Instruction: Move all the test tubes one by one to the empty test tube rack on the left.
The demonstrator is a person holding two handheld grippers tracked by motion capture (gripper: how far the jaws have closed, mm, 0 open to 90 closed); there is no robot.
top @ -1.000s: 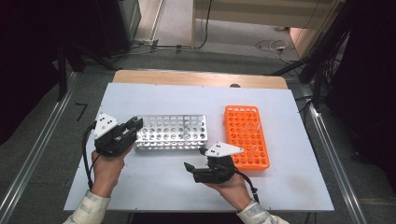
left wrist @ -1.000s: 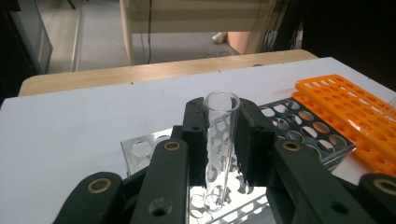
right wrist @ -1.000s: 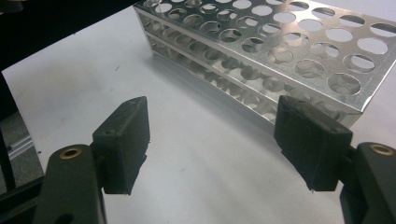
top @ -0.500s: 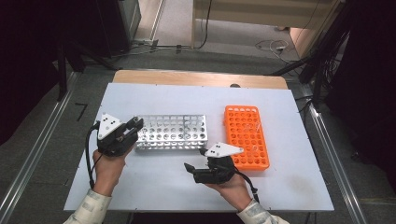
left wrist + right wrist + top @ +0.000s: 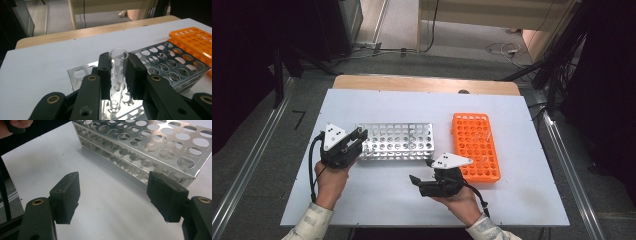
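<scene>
My left gripper (image 5: pixel 360 136) (image 5: pixel 118 65) is shut on a clear glass test tube (image 5: pixel 117 75), held upright with its open mouth above the pads. It hovers at the left end of a silver metal tube rack (image 5: pixel 398 142) (image 5: pixel 172 67) with several empty holes. My right gripper (image 5: pixel 414 180) (image 5: pixel 113 195) rests low over the white table (image 5: pixel 412 102), in front of the rack (image 5: pixel 150 142). It is open with nothing between its jaws. An orange tube rack (image 5: pixel 475 146) (image 5: pixel 195 37) lies to the right of the metal one.
A wooden strip (image 5: pixel 427 84) runs along the table's far edge. Metal rails (image 5: pixel 247 170) flank the table on both sides. Cables (image 5: pixel 507 50) lie on the floor beyond. The person's left hand (image 5: pixel 17 123) appears at the top left of the right gripper view.
My left gripper with the tube has edged slightly right, toward the metal rack's end. The right gripper has not moved.
</scene>
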